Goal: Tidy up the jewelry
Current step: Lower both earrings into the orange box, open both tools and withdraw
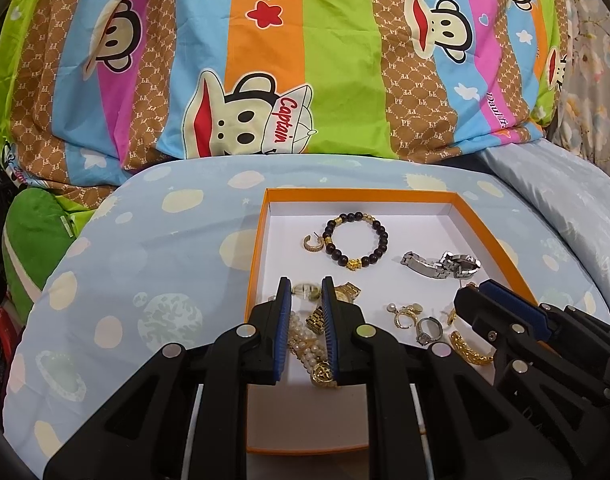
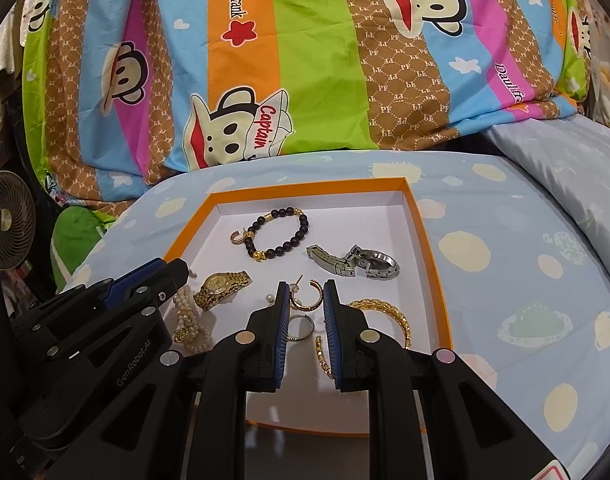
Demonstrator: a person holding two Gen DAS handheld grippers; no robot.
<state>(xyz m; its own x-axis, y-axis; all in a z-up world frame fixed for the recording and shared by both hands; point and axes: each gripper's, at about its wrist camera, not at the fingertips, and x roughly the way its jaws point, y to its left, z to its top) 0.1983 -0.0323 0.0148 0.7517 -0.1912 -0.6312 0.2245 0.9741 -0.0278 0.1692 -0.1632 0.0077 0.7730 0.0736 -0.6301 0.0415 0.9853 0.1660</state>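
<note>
Bedding in bright cartoon stripes backs a blue cushion on which an orange box (image 2: 433,248) is laid, jewelry scattered inside. Both hand-held grippers are held empty: left (image 1: 307,332) parted over pearls (image 1: 301,340), right (image 2: 303,334) parted around a hoop earring (image 2: 307,296), seemingly for picking.

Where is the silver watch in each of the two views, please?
Left wrist view: the silver watch lies right of centre in the orange box, beyond the right gripper.
Right wrist view: it lies just right of centre.
Shared landmark: the dark bead bracelet, to its left in both.
</note>
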